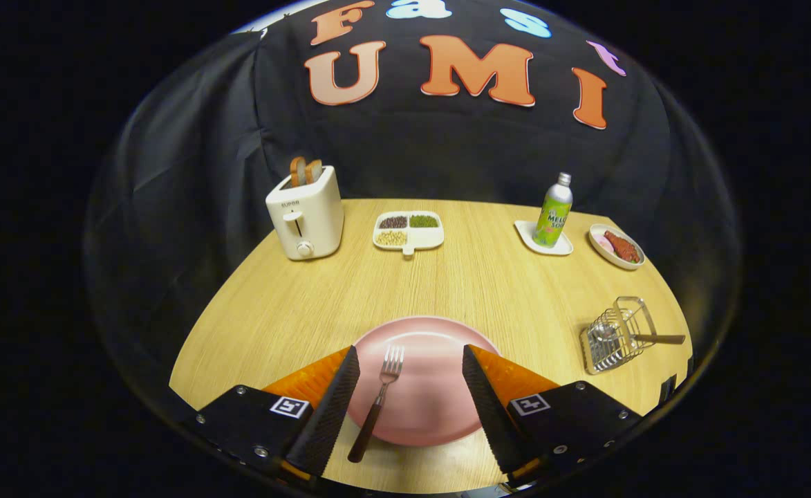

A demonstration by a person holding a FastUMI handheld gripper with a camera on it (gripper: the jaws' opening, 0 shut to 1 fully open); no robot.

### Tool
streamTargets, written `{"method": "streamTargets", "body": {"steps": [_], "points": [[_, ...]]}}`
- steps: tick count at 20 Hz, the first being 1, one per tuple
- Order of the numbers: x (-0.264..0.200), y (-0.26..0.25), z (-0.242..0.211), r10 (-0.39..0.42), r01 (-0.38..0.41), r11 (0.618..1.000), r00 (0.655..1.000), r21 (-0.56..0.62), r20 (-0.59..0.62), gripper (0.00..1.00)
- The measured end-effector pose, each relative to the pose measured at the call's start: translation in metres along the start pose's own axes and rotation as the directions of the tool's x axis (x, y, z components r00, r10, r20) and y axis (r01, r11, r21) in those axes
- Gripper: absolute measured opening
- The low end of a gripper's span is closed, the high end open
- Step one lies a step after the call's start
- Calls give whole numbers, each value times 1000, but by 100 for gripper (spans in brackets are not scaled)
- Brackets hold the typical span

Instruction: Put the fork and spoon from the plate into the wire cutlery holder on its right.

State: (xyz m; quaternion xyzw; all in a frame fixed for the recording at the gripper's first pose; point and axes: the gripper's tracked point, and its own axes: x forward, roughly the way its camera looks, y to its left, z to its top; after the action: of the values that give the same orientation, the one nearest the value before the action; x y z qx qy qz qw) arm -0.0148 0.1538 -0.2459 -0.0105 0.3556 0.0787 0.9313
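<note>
A pink plate lies on the wooden table just ahead of my fingers. On it rests a fork with a dark brown handle, tines pointing away from me, lying between the two fingers and nearer the left one. My gripper is open above the plate, with nothing held. To the right of the plate stands the wire cutlery holder, tipped on its side. A spoon lies in it, its brown handle sticking out to the right.
At the back of the table stand a white toaster with bread, a divided dish of beans, a green bottle on a white coaster and a small dish of food. The table's right edge is close behind the holder.
</note>
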Motion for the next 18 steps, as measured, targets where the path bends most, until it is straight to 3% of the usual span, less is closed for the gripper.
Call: {"method": "streamTargets", "body": {"steps": [4, 8, 11, 13, 15, 16, 18], "points": [[17, 6, -41, 9, -10, 1000, 988, -3, -154, 84], [29, 15, -75, 46, -40, 999, 951, 27, -306, 73], [37, 18, -91, 42, -52, 999, 925, -16, -378, 65], [39, 18, -99, 31, -46, 999, 909, -27, -415, 53], [42, 11, -106, -4, -10, 1000, 892, -28, -452, 36], [43, 10, -104, -6, 1, 1000, 892, -11, -452, 21], [44, 12, -103, 8, -6, 1000, 891, 7, -455, 11]]}}
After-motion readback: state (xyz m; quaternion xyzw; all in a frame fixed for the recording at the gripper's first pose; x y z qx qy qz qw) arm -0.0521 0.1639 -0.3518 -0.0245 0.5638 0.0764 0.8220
